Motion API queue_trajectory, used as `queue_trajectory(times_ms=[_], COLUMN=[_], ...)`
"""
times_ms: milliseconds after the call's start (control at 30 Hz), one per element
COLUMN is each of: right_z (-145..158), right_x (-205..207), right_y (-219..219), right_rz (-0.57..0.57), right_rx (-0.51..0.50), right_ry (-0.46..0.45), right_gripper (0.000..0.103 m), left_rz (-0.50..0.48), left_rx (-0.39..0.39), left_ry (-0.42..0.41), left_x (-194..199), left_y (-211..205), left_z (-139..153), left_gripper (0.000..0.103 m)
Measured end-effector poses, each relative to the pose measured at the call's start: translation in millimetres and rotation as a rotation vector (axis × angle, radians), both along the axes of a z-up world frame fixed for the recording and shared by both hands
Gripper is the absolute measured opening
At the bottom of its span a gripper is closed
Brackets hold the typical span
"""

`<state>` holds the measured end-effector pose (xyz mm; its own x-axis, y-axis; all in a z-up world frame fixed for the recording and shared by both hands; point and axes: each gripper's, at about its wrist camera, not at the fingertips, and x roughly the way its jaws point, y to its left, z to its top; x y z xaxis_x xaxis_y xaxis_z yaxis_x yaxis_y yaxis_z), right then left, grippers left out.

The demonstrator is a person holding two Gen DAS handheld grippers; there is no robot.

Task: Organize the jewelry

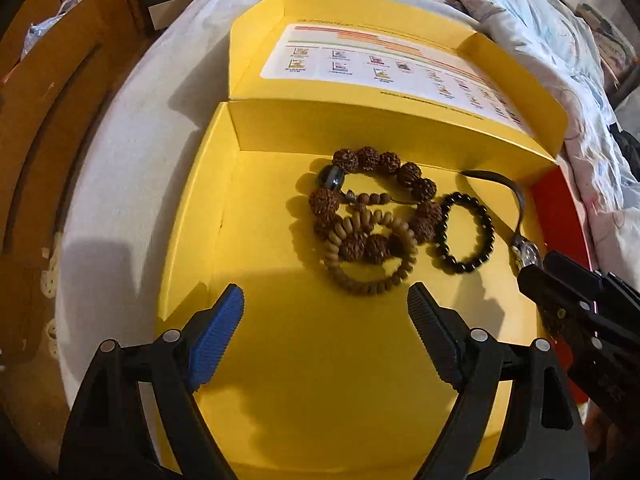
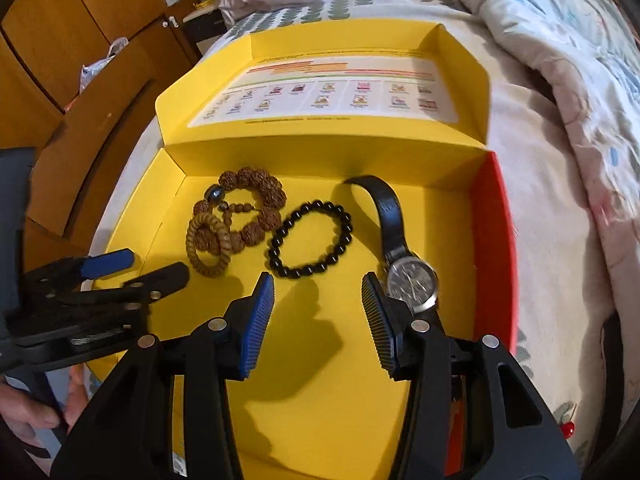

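A watch (image 2: 412, 280), black bracelet (image 2: 310, 238) and two brown bead bracelets (image 2: 240, 220) lie in an open yellow box (image 2: 320, 380) on a bed (image 2: 540, 152), wooden cupboards (image 2: 60, 40) beyond. Both grippers, left (image 1: 326, 312) and right (image 2: 318, 300), hover spread, holding nothing. The lid's label (image 2: 332, 94) is unreadable.

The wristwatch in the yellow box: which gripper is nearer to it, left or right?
Right. The right gripper is open with one finger beside the wristwatch face. The left gripper, also open, hovers near the tan bead bracelet, farther away.
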<state>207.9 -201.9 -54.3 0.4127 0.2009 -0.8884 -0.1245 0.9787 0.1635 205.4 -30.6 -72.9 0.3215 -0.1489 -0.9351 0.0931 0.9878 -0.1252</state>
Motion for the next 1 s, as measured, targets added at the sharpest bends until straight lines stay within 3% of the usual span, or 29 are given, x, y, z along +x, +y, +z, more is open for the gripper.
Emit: queue_trajectory(times_ms=[100,367,700,1000], right_z=[-2.8,-14.6,-27.8,-39.8], right_x=[7.8,26.5,46.3,55.3], right_y=[-1.7,2.8,6.8,13.3], right_rz=[-0.024,0.004,-0.037,-0.035], right_rx=[-0.027,0.022,-0.058,-0.063], right_ry=[0.013,0.028,0.065,0.092], right_gripper=[0.049,0.049,0.049,0.049], left_rz=[-0.006,-0.036,-0.032,-0.038], left_rx=[0.01,0.008,-0.003,-0.003], left_ry=[0.006,0.008,0.034,0.054], left_x=[6.0,9.6,11.9,18.3], left_y=[-2.0,-9.2,-6.0,-11.8], left_z=[-7.3,-18.0,-20.4,-26.7], left_gripper=[0.082,0.082,0.08,0.078])
